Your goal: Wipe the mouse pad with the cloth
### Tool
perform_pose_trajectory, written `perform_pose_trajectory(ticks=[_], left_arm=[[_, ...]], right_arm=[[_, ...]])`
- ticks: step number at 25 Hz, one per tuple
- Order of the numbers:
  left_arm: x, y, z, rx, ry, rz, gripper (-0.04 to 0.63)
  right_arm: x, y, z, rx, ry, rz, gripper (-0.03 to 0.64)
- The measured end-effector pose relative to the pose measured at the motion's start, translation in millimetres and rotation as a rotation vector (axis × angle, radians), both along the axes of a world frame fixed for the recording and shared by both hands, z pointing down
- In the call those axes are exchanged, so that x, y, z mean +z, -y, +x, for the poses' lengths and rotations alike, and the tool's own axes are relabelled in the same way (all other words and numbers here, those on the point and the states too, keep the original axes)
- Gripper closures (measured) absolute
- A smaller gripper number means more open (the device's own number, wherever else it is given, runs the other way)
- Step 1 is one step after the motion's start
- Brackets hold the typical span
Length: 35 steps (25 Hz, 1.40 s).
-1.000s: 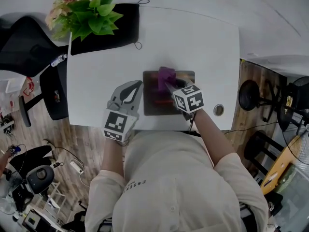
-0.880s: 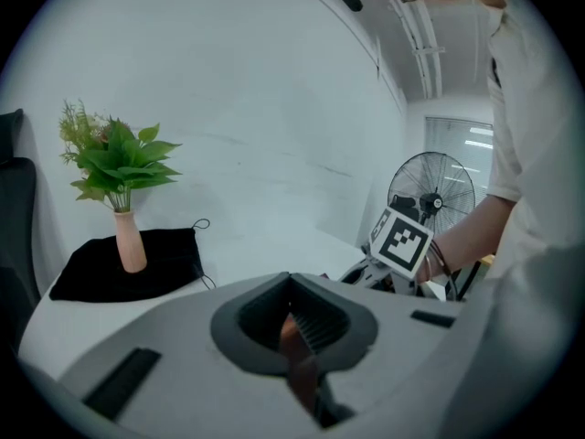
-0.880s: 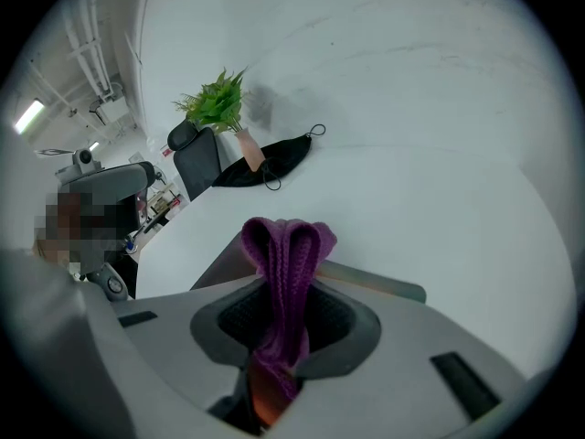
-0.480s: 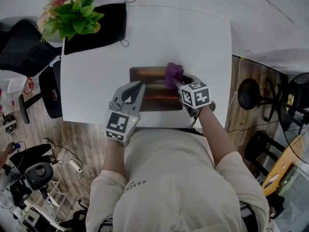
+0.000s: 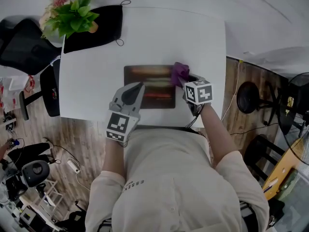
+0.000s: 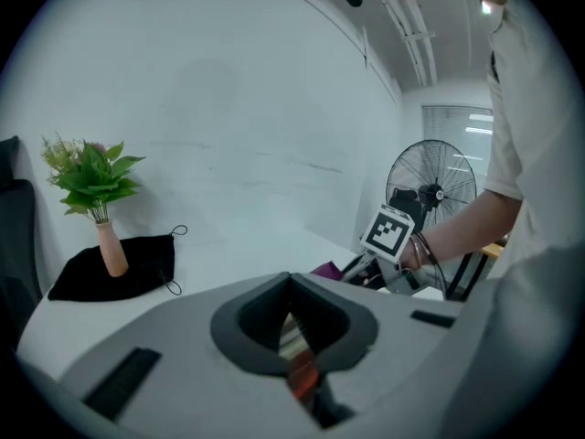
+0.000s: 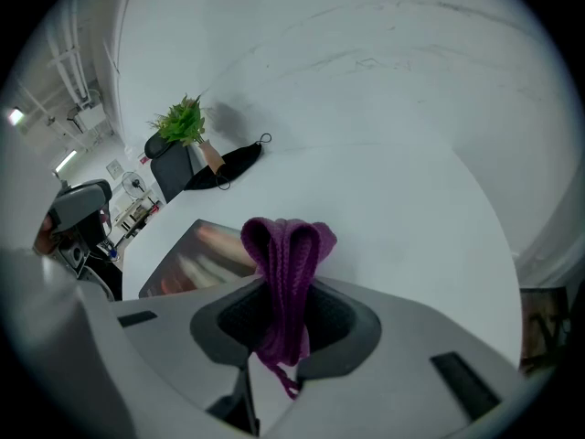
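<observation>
The dark mouse pad [image 5: 147, 87] with reddish bands lies on the white table [image 5: 91, 76], near its front edge. A purple cloth [image 5: 180, 72] hangs bunched at the pad's right edge, and my right gripper [image 5: 185, 81] is shut on it. In the right gripper view the cloth [image 7: 287, 254] sticks up between the jaws, with the pad [image 7: 196, 259] to its left. My left gripper [image 5: 138, 85] is shut and empty, its tips over the pad's near left part. In the left gripper view a sliver of the pad [image 6: 294, 346] shows between its jaws.
A potted plant [image 5: 72, 14] stands on a black cloth [image 5: 99, 29] at the table's far left corner. An office chair [image 5: 24, 47] is left of the table. A stool [image 5: 248, 94] and a fan [image 5: 298, 88] stand on the wooden floor to the right.
My right gripper has dragged the purple cloth rightward across the pad, from its left-middle to its right edge. The left gripper now reaches further over the pad.
</observation>
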<state>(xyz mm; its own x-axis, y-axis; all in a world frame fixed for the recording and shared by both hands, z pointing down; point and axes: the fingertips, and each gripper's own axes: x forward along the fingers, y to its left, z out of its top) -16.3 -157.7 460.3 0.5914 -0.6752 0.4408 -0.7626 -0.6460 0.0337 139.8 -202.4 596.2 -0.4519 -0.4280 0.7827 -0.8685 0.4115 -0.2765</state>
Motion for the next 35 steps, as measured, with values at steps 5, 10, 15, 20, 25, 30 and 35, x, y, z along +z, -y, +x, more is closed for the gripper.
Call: perform_pose_trajectory(ticks=[5, 10, 15, 20, 25, 30, 35], left_arm=[[-9, -3, -8, -0.002, 0.012, 0.041, 0.594], [-19, -2, -25, 0.024, 0.016, 0.064, 0.594], [-23, -9, -54, 0.050, 0.016, 0.064, 0.594], [-18, -19, -97, 0.042, 0.010, 0.037, 0.594], [-9, -31, -137, 0.017, 0.007, 0.007, 0.594], [2, -35, -171, -0.008, 0.006, -0.022, 0.594], [10, -36, -187, -0.026, 0.010, -0.042, 0.594]], right_arm=[[-14, -2, 5, -0.004, -0.022, 0.031, 0.525], [-38, -12, -27, -0.019, 0.036, 0.066, 0.525], [-46, -30, -77, -0.041, 0.068, 0.069, 0.525], [-41, -50, -134, -0.088, 0.092, 0.035, 0.525], [-32, -65, -187, -0.144, 0.096, 0.006, 0.524], [-20, -65, -228, -0.179, 0.093, -0.015, 0.525], [-8, -62, -241, -0.174, 0.077, -0.037, 0.525]])
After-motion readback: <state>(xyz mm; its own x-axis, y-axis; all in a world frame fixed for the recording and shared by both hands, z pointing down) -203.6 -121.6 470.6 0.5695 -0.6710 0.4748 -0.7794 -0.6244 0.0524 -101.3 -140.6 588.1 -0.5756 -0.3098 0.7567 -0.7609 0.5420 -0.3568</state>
